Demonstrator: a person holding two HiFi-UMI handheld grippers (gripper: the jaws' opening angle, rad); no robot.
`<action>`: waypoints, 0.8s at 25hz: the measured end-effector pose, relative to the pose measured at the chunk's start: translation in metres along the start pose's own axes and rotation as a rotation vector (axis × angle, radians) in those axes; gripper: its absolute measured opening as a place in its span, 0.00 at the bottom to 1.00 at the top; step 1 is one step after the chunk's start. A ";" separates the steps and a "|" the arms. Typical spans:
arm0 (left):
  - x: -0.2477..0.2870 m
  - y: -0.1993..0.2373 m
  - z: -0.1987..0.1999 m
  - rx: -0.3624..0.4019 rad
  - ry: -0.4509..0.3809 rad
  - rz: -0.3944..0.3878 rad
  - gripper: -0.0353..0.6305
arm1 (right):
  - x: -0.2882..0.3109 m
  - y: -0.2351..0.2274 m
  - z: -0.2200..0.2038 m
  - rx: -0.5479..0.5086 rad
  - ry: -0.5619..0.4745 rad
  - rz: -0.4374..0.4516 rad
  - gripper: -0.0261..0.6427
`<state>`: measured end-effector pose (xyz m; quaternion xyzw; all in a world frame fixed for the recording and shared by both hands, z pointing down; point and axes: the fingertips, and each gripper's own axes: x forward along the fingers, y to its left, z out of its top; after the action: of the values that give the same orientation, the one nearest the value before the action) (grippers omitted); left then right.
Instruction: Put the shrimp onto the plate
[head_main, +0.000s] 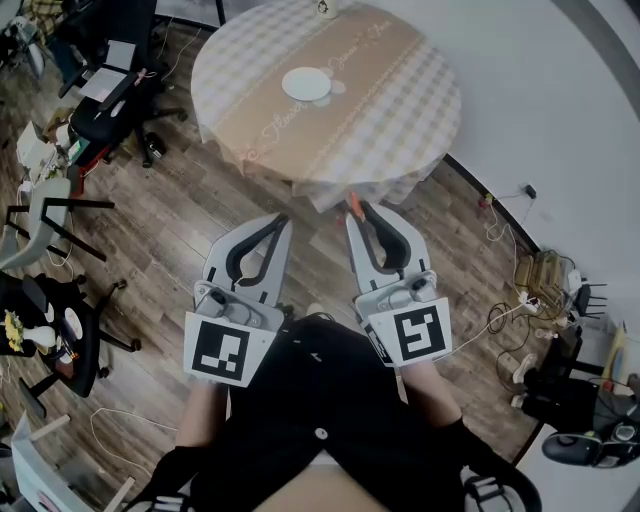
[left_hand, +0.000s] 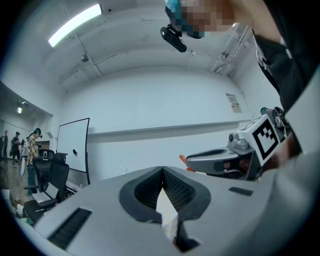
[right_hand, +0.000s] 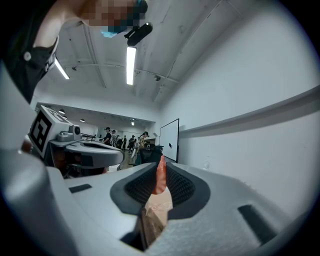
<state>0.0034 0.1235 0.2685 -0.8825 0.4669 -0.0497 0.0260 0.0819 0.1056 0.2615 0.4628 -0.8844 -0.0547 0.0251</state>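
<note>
Shrimp (right_hand: 160, 176): we have it pinched between the jaws of the right gripper (head_main: 357, 212), well short of the table (head_main: 400, 110).
Left gripper (head_main: 281, 220): jaws together on nothing.
Plate (head_main: 306, 84): on the table, no shrimp on it.
Remaining, we judge: carrying the shrimp over and releasing it.

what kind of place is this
Most likely a shared office or lab space, not a home: rolling office chairs on a wood floor, a whiteboard by the wall, and people standing further back. The round table with a plate looks staged for the task.
</note>
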 end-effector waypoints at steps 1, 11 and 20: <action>0.000 0.000 0.000 -0.003 -0.001 0.000 0.06 | 0.000 0.001 0.000 -0.002 0.001 0.000 0.11; -0.006 0.003 0.002 -0.004 -0.010 -0.008 0.06 | 0.002 0.006 0.006 -0.006 -0.009 -0.006 0.11; -0.015 0.009 0.003 0.001 -0.023 -0.020 0.06 | 0.001 0.016 0.009 -0.011 -0.009 -0.027 0.11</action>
<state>-0.0116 0.1307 0.2643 -0.8877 0.4577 -0.0403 0.0313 0.0676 0.1139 0.2548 0.4742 -0.8779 -0.0622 0.0228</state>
